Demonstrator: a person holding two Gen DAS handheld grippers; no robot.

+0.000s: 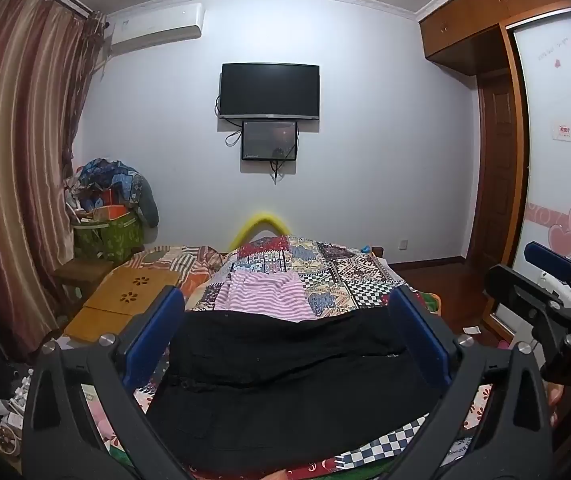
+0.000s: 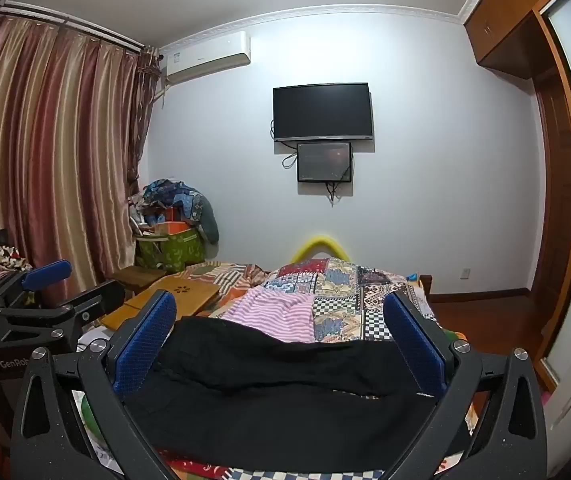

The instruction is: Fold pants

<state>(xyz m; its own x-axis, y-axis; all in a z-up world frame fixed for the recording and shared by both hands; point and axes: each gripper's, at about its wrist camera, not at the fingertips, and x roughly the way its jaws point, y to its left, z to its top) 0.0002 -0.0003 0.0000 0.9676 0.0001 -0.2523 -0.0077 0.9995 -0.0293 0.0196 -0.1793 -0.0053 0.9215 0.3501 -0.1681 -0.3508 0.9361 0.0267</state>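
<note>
Black pants [image 1: 285, 380] lie spread flat on the bed's patchwork quilt [image 1: 325, 268], close below both cameras. My left gripper [image 1: 287, 296] hovers over them, wide open, its blue pads [image 1: 153, 336] standing apart from the cloth. In the right wrist view the pants [image 2: 285, 392] again fill the foreground, and my right gripper [image 2: 281, 300] is open just as wide with nothing pinched. The two grippers are side by side: the right gripper [image 1: 545, 280] shows at the right edge of the left view, and the left gripper [image 2: 45, 280] at the left edge of the right view.
A pink striped garment [image 1: 261, 292] lies on the quilt just beyond the pants. A wooden folding tray [image 1: 125, 296] sits at the bed's left, with a green basket of clutter [image 1: 109, 236] and curtains [image 1: 17, 160] behind it. A wardrobe [image 1: 557, 120] stands at the right.
</note>
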